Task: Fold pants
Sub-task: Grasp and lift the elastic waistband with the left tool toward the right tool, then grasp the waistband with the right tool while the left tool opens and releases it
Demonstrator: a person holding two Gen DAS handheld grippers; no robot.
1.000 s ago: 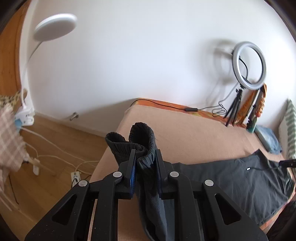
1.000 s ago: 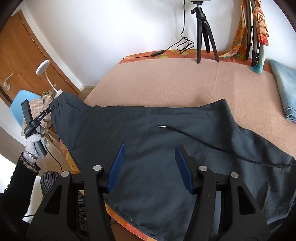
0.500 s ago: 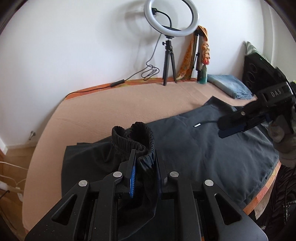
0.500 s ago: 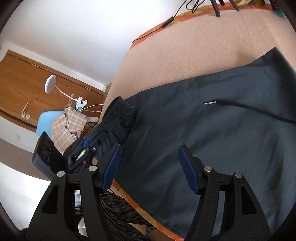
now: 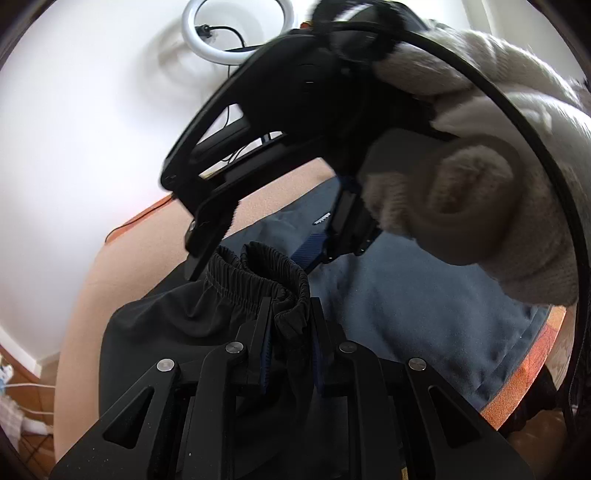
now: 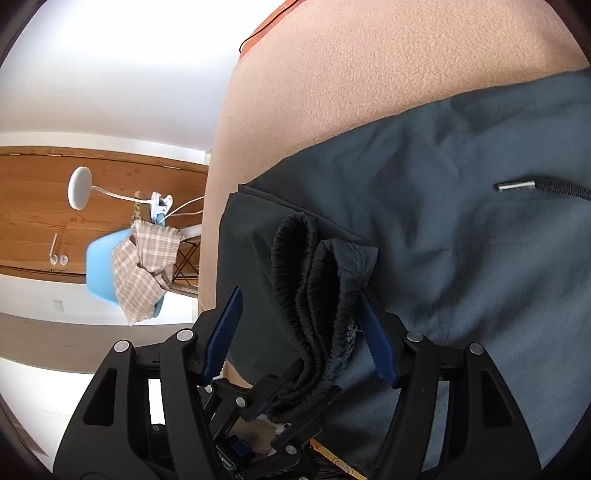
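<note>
In the left wrist view a white wall curves away on the left, with a ring light [image 5: 236, 33] high against it. Below lies the bed [image 5: 122, 258], covered in a peach, nubbly fleece. The dark grey pants [image 5: 406, 295] are spread flat across it, smooth and matte, with soft creases. Their waistband [image 5: 258, 273], a thick ribbed elastic, is bunched into upright loops. The left gripper [image 5: 290, 347] pinches that bunch: its black plastic arms meet around the cloth, blue ridged pads pressed to either side. Above and to the right looms the right gripper [image 5: 258, 269], black and angular, held by a hand in a knitted off-white glove [image 5: 480, 192]. A black cable [image 5: 517, 118] arcs over the glove.

In the right wrist view, far left, a white disc lamp [image 6: 79, 188] stands before a wooden door [image 6: 33, 221]. Next to it a checked cloth [image 6: 144, 266] drapes over a pale blue chair [image 6: 99, 262]. Then comes the fleece bed [image 6: 369, 74], and the pants [image 6: 461, 258] lying flat on it. The gathered waistband [image 6: 317, 295] rises in ribbed folds between the right gripper's [image 6: 301, 336] blue pads. Those fingers stand spread apart, one on either side of the bunch; the right pad is just at the fabric's edge, the left one apart from it. The left gripper's [image 6: 280, 402] black tips clamp the folds from below. At far right a black drawstring [image 6: 554, 186] with a metal tip lies on the cloth.
</note>
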